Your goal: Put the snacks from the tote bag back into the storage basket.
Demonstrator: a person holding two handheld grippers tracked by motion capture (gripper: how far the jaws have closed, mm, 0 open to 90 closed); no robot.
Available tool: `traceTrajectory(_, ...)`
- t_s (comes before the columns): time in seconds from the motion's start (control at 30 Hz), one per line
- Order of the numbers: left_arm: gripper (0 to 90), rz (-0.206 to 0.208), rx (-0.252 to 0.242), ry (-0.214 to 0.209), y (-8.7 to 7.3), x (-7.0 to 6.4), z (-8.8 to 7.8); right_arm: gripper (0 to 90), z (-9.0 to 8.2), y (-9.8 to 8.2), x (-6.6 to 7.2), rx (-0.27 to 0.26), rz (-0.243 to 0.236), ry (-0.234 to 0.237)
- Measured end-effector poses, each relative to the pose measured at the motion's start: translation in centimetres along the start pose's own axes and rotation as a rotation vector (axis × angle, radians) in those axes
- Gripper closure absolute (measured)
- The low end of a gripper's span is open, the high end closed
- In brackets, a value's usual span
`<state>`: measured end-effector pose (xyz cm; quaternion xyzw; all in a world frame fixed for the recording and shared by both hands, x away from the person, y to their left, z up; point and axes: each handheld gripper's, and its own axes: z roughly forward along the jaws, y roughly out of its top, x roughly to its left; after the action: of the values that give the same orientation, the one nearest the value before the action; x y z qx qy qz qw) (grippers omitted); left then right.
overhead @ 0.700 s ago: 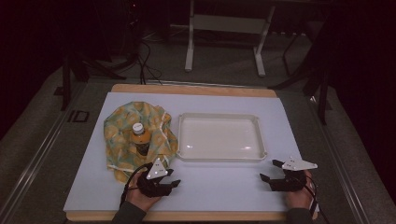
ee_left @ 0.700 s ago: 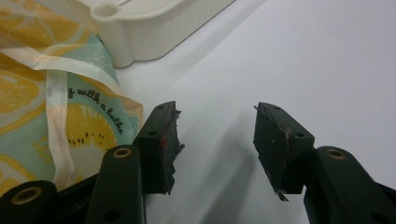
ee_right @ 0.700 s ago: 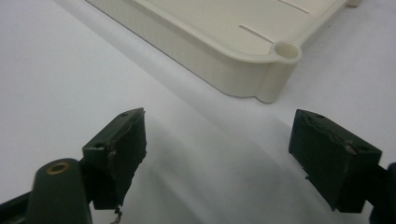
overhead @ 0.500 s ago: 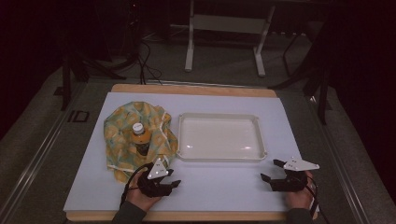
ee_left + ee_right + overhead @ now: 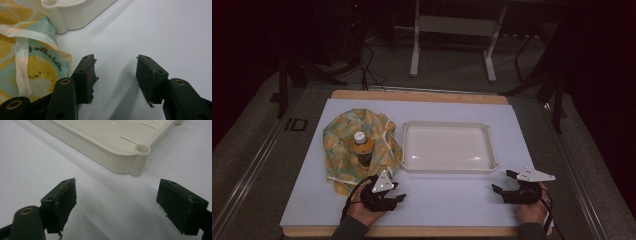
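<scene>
Jaws of the left gripper (image 5: 115, 75) stand parted with nothing between them, low over the white tabletop (image 5: 452, 200) near its front edge, left of centre; the left one sits just beside the hem of a lemon-print drawstring bag (image 5: 27, 62), though whether it touches the cloth cannot be told. In the high view the left gripper (image 5: 398, 196) is held by a hand (image 5: 362, 207) at the front edge. The right gripper (image 5: 117, 202) is likewise spread wide and empty, its jaws aimed toward a corner of the cream plastic tray (image 5: 135, 157); it rests near the front right corner of the tabletop (image 5: 504, 182). The tray (image 5: 409, 127) lies empty at mid-table. Left of it, touching its edge, the bag (image 5: 337, 145) lies spread out, and a bottle of amber drink with a white cap (image 5: 362, 149) stands upright on it.
</scene>
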<state>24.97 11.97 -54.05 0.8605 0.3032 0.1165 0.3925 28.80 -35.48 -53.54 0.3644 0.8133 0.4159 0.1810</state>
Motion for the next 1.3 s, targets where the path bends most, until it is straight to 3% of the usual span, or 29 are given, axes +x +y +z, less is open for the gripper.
traceTrajectory(0.13,49.9,0.01,0.007,-0.013,0.1,-0.1,0.0,15.8,-0.2,0.0,-0.1,-0.015,0.022,-0.014)
traceTrajectory(0.53,50.8,0.07,0.028,-0.059,0.8,0.3,-0.9,16.2,0.1,0.0,0.4,0.004,-0.029,-0.027)
traceTrajectory(0.97,52.0,0.245,0.164,-0.115,3.1,0.0,-1.4,16.3,0.1,0.0,0.4,0.012,-0.042,-0.027)
traceTrajectory(1.3,54.9,0.299,0.211,-0.132,4.6,0.6,-2.0,16.2,0.1,0.0,0.5,0.009,-0.037,-0.028)
